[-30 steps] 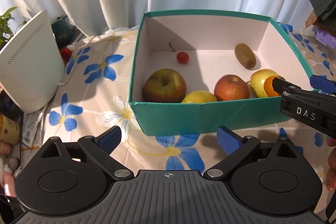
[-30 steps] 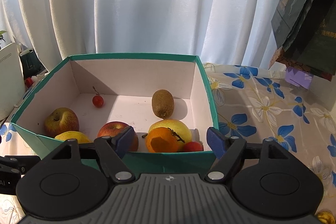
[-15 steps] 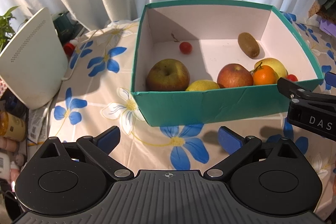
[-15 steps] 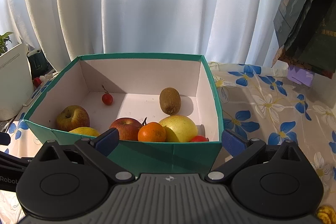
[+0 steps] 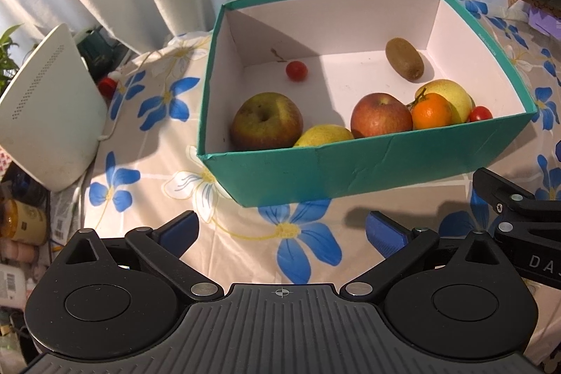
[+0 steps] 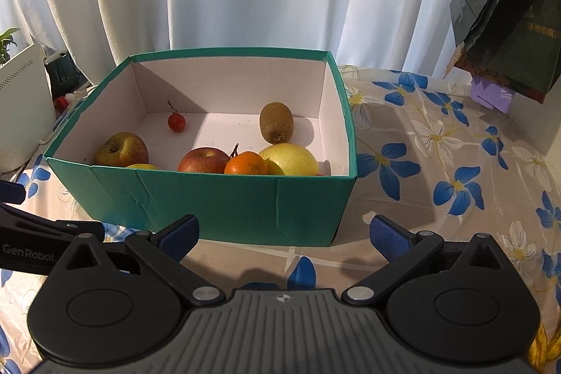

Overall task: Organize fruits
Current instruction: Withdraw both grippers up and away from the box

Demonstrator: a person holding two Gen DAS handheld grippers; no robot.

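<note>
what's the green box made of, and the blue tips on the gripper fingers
The green box looks like thin cardboard: matte teal outside, plain white inside, with creases and a slightly ragged edge on its front wall. The blue pads on the right gripper look like soft rubber or foam with a fine dotted texture; which one is unclear.

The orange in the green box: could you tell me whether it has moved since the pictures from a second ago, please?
Yes. The orange has dropped from between the right gripper's fingers to the box floor, between the red apple and the pear.
</note>
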